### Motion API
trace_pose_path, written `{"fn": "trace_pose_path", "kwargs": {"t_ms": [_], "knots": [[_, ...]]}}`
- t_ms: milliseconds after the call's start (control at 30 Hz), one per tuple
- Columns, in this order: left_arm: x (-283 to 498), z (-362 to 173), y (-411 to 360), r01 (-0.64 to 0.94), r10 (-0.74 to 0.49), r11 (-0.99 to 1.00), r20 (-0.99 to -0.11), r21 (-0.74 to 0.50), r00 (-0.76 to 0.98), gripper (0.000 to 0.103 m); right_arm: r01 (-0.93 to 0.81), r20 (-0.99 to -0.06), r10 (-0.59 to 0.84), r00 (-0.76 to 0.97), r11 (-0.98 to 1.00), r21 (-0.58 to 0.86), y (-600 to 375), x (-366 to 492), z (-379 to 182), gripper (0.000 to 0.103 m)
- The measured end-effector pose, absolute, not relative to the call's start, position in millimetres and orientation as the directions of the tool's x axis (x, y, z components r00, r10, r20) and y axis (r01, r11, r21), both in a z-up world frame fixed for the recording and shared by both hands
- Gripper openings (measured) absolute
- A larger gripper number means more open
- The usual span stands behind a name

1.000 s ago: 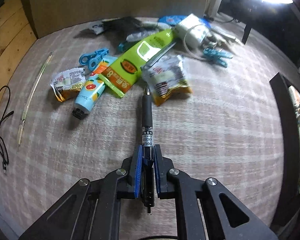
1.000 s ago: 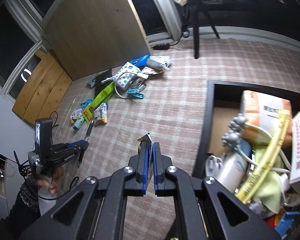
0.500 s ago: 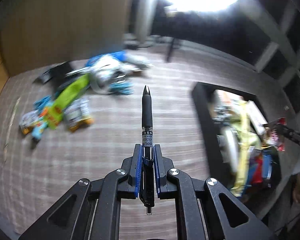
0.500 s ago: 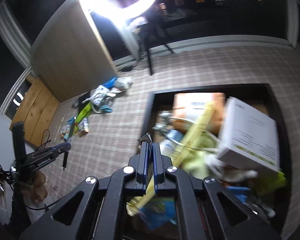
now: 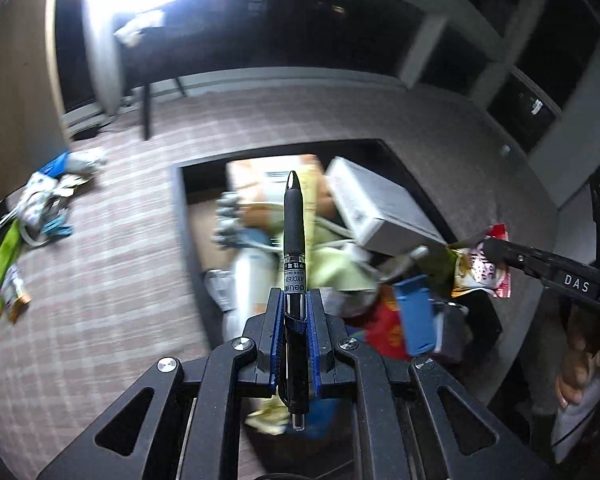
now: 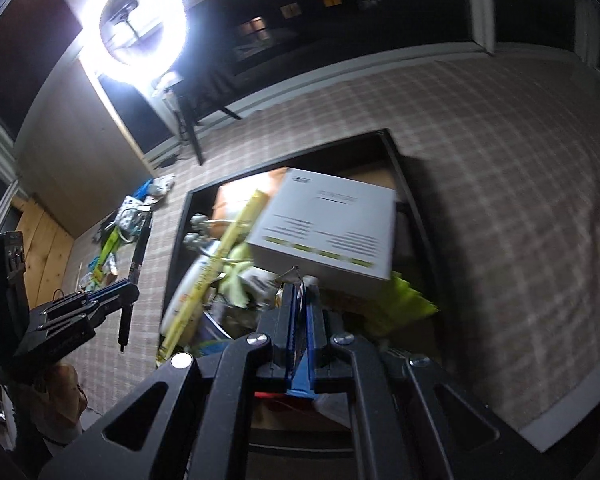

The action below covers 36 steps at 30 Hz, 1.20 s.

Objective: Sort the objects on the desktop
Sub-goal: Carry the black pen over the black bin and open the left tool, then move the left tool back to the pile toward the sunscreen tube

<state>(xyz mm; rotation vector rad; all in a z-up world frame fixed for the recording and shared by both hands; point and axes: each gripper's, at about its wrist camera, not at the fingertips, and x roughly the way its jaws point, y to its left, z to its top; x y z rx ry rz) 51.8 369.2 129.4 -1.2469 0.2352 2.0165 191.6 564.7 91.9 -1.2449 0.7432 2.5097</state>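
Observation:
My left gripper is shut on a black pen that points forward, held in the air over the near left part of the black storage box. My right gripper is shut on a small red and white snack packet, seen edge-on between its pads in the right wrist view, and hangs over the box's right side. The box is full: a white carton, an orange packet, a yellow strip, yellow-green cloth and other items.
Several loose objects lie in a pile on the checked tablecloth left of the box: a green packet, blue clips and snack packets. A bright ring light on a stand rises behind the table. A wooden panel stands at far left.
Both grippers have swung from the loose pile to above the box. The left has lifted the pen off the cloth; the right has carried its packet over the box.

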Motion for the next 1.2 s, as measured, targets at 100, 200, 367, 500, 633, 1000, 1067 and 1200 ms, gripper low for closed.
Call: {"fn": "trace_pose_path", "kwargs": {"t_ms": [100,200,367,500,633,1000,1067,1200], "knots": [[59.3,128.1,385.8,-0.695,0.501,-0.686,-0.832,-0.214,-0.238,0.010,-0.437,-0.800,0.002,-0.600,-0.839,0.325,571.4,198.0,89.5,0.005],[66.4,129.5,397.4,-0.707,0.507,-0.675,-0.828,-0.210,-0.238,0.011,-0.442,-0.807,0.007,-0.590,-0.840,0.315,575.8,200.6,87.5,0.005],[71.7,133.5,404.7,-0.723,0.509,-0.663,-0.825,-0.194,-0.245,0.022,-0.453,-0.817,0.012,-0.577,-0.837,0.307,580.2,202.6,85.7,0.016],[68.3,133.5,398.9,-0.713,0.501,-0.674,-0.827,-0.191,-0.253,0.022,-0.448,-0.814,0.011,-0.581,-0.839,0.308,579.0,201.6,86.9,0.017],[57.7,132.2,382.5,-0.685,0.484,-0.705,-0.831,-0.183,-0.276,0.022,-0.426,-0.807,-0.002,-0.590,-0.848,0.314,572.0,193.6,89.3,0.017],[6.8,127.7,297.7,-0.550,0.408,-0.820,-0.836,-0.158,-0.368,0.022,-0.312,-0.796,-0.076,-0.600,-0.894,0.321,521.1,140.0,98.1,0.020],[-5.3,125.8,273.6,-0.510,0.378,-0.848,-0.838,-0.143,-0.393,0.022,-0.284,-0.796,-0.093,-0.598,-0.904,0.320,506.1,126.0,99.2,0.025],[-27.0,122.1,224.0,-0.442,0.317,-0.891,-0.844,-0.108,-0.433,0.022,-0.218,-0.796,-0.134,-0.590,-0.923,0.318,471.7,96.4,100.0,0.028]]}}
